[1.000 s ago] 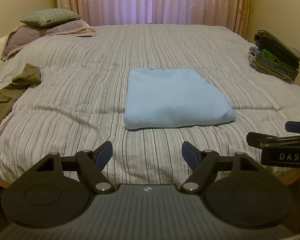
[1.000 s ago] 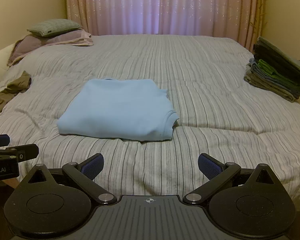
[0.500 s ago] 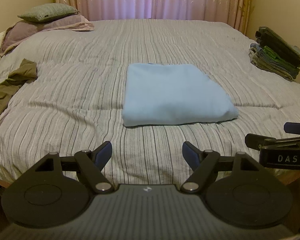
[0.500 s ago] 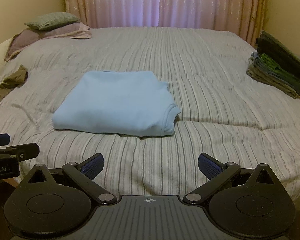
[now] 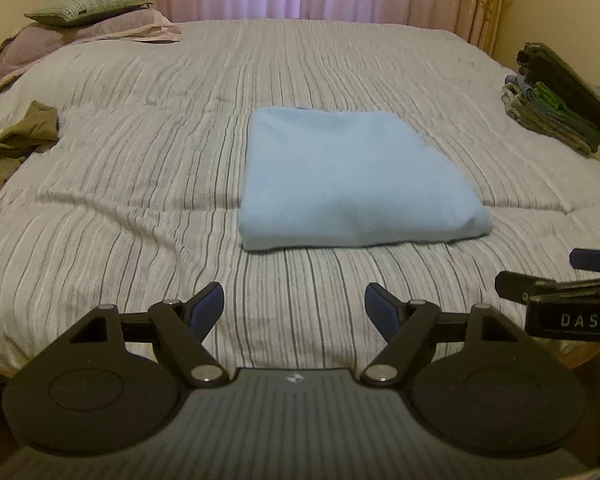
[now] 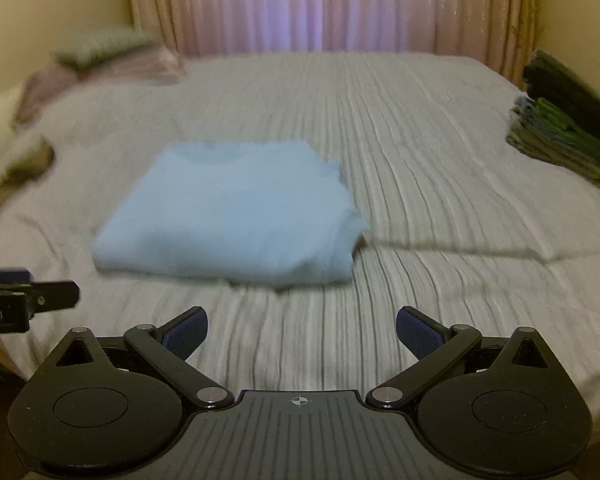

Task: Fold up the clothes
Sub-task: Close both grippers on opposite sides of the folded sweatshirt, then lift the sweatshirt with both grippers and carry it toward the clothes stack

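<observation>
- Two claws, both with jaws spread wide and nothing between the pads: the left claw (image 5: 294,304) and the right claw (image 6: 302,330) hang side by side over the near edge of the bed (image 5: 140,184), each short of the blue garment (image 5: 352,184).
- Blue garment: a soft, pale-blue knit, already folded into a thick rectangle and lying flat on the striped cover, just beyond the claws and about mid-bed. Seen from the right claw, its near right corner (image 6: 340,240) shows a ribbed hem and stacked layers.
- Handling, as a judgement: light, limp and many-layered, so it will sag and slide apart if pinched by the top ply alone. Each claw would best bite through all layers along the near edge, one towards each near corner, so that the bundle lifts as one.
- Relative to the blue garment: a stack of folded clothes (image 5: 556,108) sits well apart at the right edge of the bed; an unfolded olive garment (image 5: 16,148) lies well apart to the left; pillows (image 5: 84,20) rest far behind on the left.
- Right-claw view is motion-blurred; fine detail there is uncertain.
</observation>
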